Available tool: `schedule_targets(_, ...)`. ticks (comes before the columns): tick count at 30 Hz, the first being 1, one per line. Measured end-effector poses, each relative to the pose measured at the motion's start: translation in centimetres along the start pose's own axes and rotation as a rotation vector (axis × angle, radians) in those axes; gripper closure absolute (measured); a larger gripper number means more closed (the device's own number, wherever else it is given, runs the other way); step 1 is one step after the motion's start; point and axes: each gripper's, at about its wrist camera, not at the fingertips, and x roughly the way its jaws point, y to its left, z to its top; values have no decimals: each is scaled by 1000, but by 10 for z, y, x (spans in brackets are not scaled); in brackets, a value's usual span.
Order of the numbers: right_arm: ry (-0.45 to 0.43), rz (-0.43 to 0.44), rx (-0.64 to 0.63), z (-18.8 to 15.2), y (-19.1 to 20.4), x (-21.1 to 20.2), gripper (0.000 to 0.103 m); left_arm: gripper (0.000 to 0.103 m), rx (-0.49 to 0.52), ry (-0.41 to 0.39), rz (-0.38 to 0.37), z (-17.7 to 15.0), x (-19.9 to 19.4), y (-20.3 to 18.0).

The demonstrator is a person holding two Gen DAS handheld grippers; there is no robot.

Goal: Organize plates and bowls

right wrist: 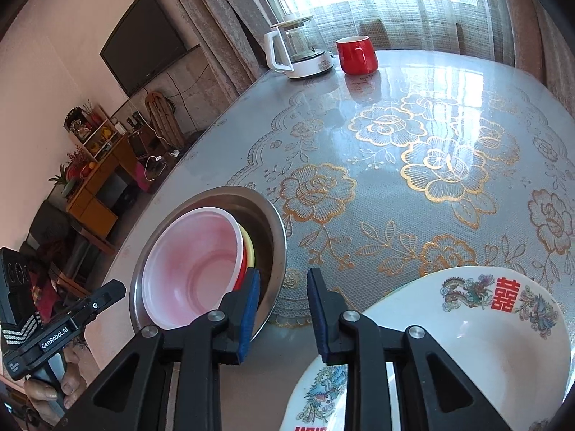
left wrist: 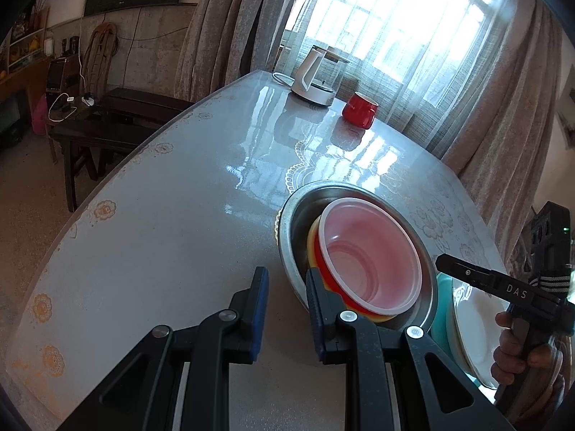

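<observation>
Left gripper (left wrist: 287,309): jaws stand apart with only bare table surface between the blue pads; nothing is held. Its right finger (left wrist: 316,301) sits at the near rim of the steel basin (left wrist: 287,237), overlapping it in the left wrist view; contact cannot be confirmed.

Right gripper (right wrist: 282,309): jaws likewise parted, nothing between the pads, only tablecloth visible in the gap. Its left finger (right wrist: 249,305) overlaps the near-right rim of the steel basin, and its right finger crosses the rim of the white plate (right wrist: 467,323); whether either touches cannot be told.

Stack: the steel basin lies ahead and right of the left gripper, ahead and left of the right gripper. Nested inside it, tilted toward the basin's side nearer the left gripper, are a pink bowl (left wrist: 370,255) on top, a red bowl (left wrist: 320,258) beneath it, and a yellow bowl (left wrist: 311,240) under that.

The white plate, decorated with red characters and dragon-and-phoenix motifs, lies under and right of the right gripper. In the left wrist view it rests upon a teal plate (left wrist: 440,319), just right of the basin.

Well ahead of both grippers, at the table's (left wrist: 161,215) far edge, stand a white kettle (left wrist: 316,75) and a red mug (left wrist: 359,107), near each other.
</observation>
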Motion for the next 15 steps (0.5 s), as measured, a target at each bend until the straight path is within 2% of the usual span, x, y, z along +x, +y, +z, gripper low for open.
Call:
schedule_targets(2,17,31,11,0,-2,1,75,76,-1,-8,-26,1,1,3)
schedule_targets(5,-3,25,5,0,-3,-3,73,74,-16,-7,-91,4,3,8)
schedule_targets(8,-10,82,39,1,-8,-5,69,72,6,-22,-98,6,2,9)
schedule_targets(11,-2,122,67,1,-12,-4,66,68,43,-74,-126,8,-1,7)
schedule_targets(13,-10,103,53,1,-10,-4,65,58,73,-83,-129,8,-3,5)
schedule_targets(15,-8,98,32,1,-8,-3,57,53,85,-80,-139,10,-4,6)
